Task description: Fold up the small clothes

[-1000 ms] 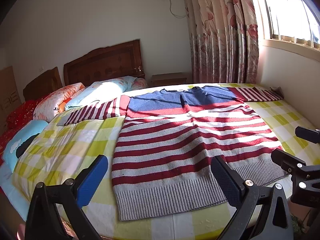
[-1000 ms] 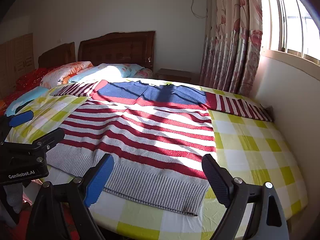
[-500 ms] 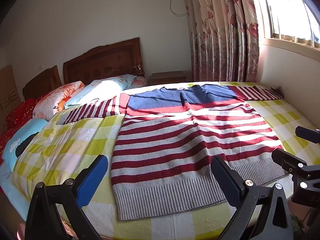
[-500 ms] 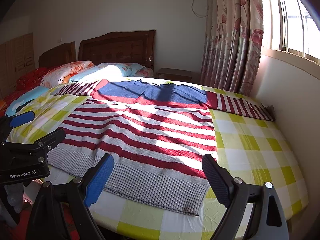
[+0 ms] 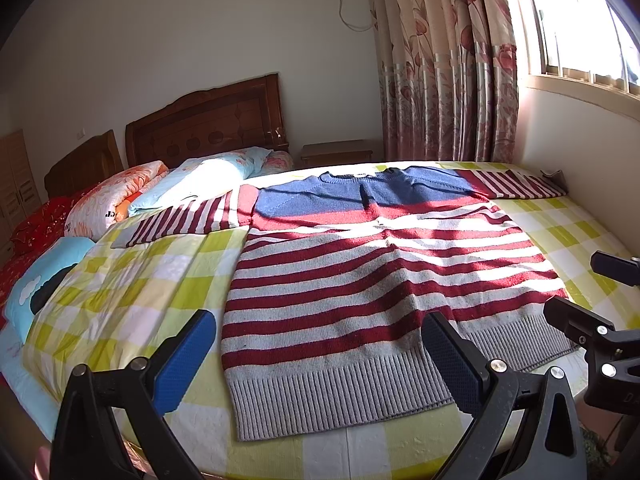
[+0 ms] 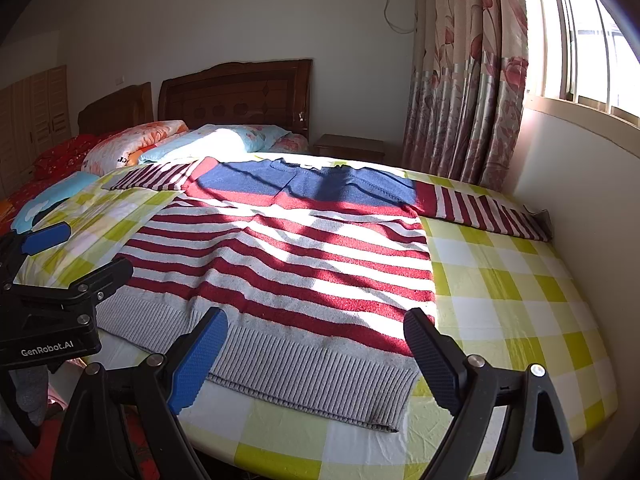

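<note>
A knitted sweater (image 5: 360,276) with red and grey stripes, a blue yoke and a grey ribbed hem lies flat on the bed, sleeves spread out to both sides; it also shows in the right wrist view (image 6: 288,264). My left gripper (image 5: 320,354) is open and empty, held just short of the hem near the bed's front edge. My right gripper (image 6: 316,354) is open and empty, held before the hem's right part. Each gripper shows at the edge of the other's view: the right one in the left wrist view (image 5: 600,320), the left one in the right wrist view (image 6: 52,276).
The bed has a yellow and white checked sheet (image 5: 132,288). Pillows (image 5: 200,180) and a wooden headboard (image 5: 208,124) are at the far left. A wall (image 6: 580,184) borders the bed's right side under a window, with floral curtains (image 5: 440,60) and a nightstand (image 5: 336,152) behind.
Both views have shifted very slightly; the sweater lies as before and both grippers stay open.
</note>
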Demonstrator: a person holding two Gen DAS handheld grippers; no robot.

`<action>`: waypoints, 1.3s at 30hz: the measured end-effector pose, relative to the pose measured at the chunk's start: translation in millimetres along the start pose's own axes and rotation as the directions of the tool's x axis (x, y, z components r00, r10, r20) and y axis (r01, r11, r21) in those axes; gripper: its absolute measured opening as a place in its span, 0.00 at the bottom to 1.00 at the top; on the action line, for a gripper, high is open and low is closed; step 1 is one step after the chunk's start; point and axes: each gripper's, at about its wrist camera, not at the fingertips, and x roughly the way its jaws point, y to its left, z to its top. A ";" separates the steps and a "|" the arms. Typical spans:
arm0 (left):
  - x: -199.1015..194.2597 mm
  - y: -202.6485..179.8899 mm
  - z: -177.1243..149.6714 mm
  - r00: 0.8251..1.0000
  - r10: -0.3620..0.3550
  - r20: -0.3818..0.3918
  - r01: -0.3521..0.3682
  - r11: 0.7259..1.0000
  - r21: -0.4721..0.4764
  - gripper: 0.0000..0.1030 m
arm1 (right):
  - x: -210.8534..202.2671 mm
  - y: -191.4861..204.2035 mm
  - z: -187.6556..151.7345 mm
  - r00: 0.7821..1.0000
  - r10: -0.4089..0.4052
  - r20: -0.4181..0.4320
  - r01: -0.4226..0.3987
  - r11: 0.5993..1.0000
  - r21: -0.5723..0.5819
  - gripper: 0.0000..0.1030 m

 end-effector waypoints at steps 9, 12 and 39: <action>2.0 -0.3 -0.7 1.000 0.001 -0.006 -0.001 1.000 -0.001 1.00 | 0.4 0.3 -0.2 1.000 0.001 -0.001 -0.001 1.000 0.001 0.89; 2.4 -0.1 -1.2 1.000 0.000 -0.007 0.000 1.000 -0.002 1.00 | 0.4 0.2 -0.5 1.000 0.001 -0.001 -0.001 1.000 0.001 0.89; 23.8 0.3 1.4 0.996 -0.029 -0.085 0.029 1.000 -0.004 1.00 | 15.3 -5.1 -4.0 0.999 0.011 -0.042 -0.011 1.000 0.014 0.89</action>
